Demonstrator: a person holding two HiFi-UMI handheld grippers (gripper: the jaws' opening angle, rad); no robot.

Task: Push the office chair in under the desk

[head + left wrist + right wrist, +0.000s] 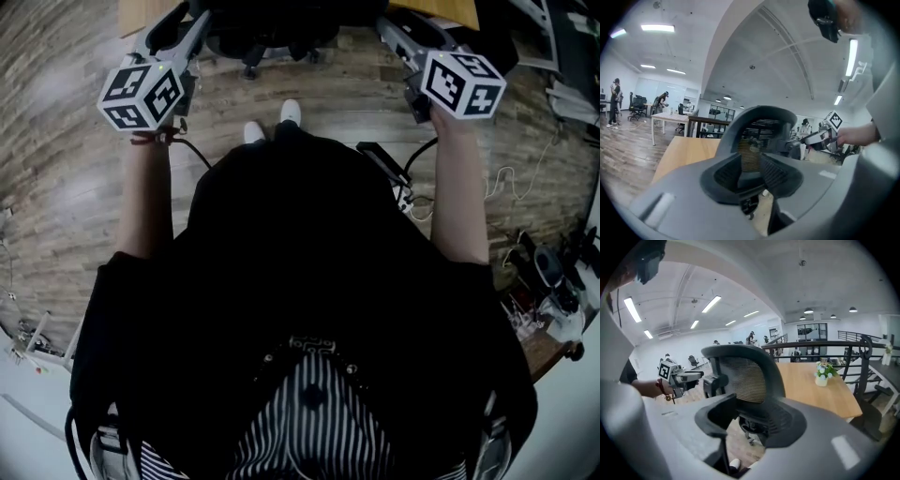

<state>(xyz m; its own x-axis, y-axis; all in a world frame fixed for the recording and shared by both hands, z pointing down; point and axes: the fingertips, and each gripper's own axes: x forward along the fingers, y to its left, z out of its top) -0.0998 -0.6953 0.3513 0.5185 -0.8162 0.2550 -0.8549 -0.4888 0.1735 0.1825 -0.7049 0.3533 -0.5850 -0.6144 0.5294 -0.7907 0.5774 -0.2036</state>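
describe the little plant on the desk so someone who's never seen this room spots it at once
In the right gripper view, find the light wooden desk top behind the dark mesh-backed office chair. Towards its far edge, right of the chair's back, stands a small white pot of green leaves and pale flowers. It is the only thing seen standing on that desk.

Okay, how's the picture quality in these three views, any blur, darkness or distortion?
Head view: dim, the person's black top swallows detail, the floor bows at the edges. Left gripper view: strong fisheye, ceiling lights glare, the office chair fairly sharp. Right gripper view: brighter, same fisheye, desk clear.
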